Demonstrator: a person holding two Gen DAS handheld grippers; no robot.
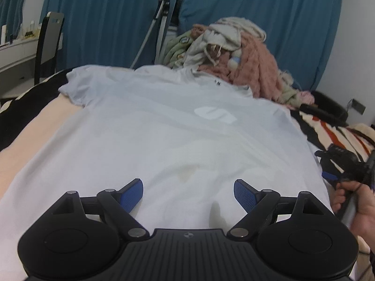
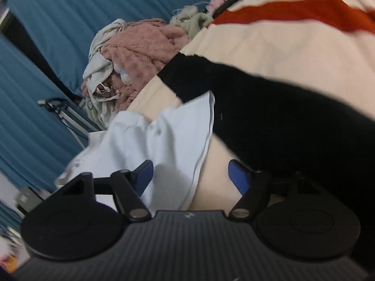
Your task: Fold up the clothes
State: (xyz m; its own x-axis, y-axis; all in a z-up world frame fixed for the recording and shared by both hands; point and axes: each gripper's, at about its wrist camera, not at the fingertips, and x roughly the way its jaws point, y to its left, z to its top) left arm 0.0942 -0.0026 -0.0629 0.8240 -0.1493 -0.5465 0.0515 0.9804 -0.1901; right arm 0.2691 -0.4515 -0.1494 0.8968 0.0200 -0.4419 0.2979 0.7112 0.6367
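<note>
A pale blue T-shirt (image 1: 164, 128) lies spread flat on the bed, collar at the far end, a white logo on its chest. My left gripper (image 1: 188, 193) is open and empty just above the shirt's near hem. My right gripper (image 2: 191, 175) is open and tilted, over the shirt's right edge (image 2: 173, 140); its left finger is over the cloth and its right finger is over the bed cover. The right gripper also shows at the right edge of the left wrist view (image 1: 344, 166), held in a hand.
A pile of clothes (image 1: 234, 53), pink, white and green, sits at the head of the bed. A striped black, cream and orange blanket (image 2: 293, 58) lies to the right. Blue curtains (image 1: 105, 18), a chair (image 1: 48, 44) and a desk stand beyond.
</note>
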